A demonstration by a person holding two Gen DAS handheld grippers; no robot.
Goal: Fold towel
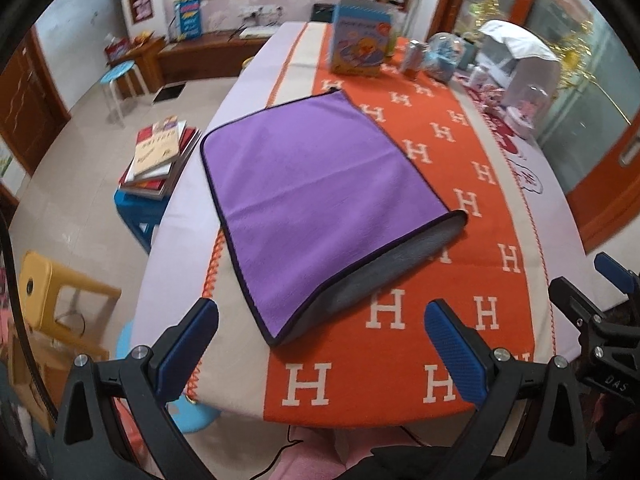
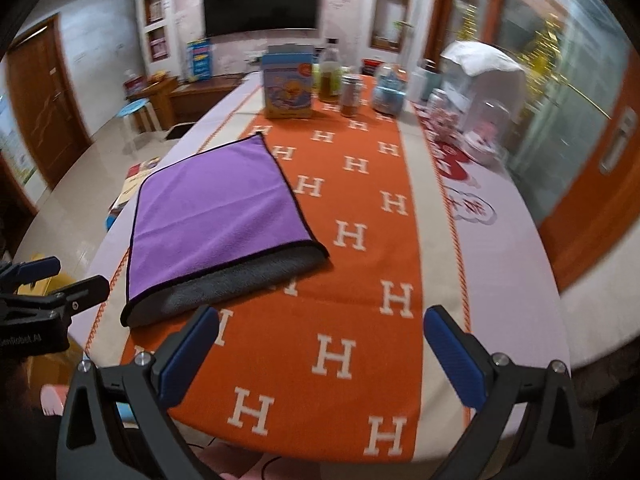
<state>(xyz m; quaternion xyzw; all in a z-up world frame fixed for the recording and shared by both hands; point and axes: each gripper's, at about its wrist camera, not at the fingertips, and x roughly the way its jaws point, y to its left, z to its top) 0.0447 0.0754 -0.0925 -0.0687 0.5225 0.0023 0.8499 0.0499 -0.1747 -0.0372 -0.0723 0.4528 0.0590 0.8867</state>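
A purple towel (image 1: 316,196) with a dark hem lies folded on the orange H-patterned table cover (image 1: 400,364); its grey underside shows along the near edge. It also shows in the right wrist view (image 2: 216,216), left of centre. My left gripper (image 1: 320,316) is open and empty, held above the towel's near edge. My right gripper (image 2: 320,320) is open and empty, to the right of the towel over the orange cover (image 2: 340,400). The right gripper's tip shows at the left view's right edge (image 1: 600,288).
A blue duck box (image 2: 289,82), bottles and jars (image 2: 340,84) and a white appliance (image 2: 484,80) stand at the table's far end. A book stack on a blue stool (image 1: 160,160) and a yellow stool (image 1: 52,296) stand left of the table.
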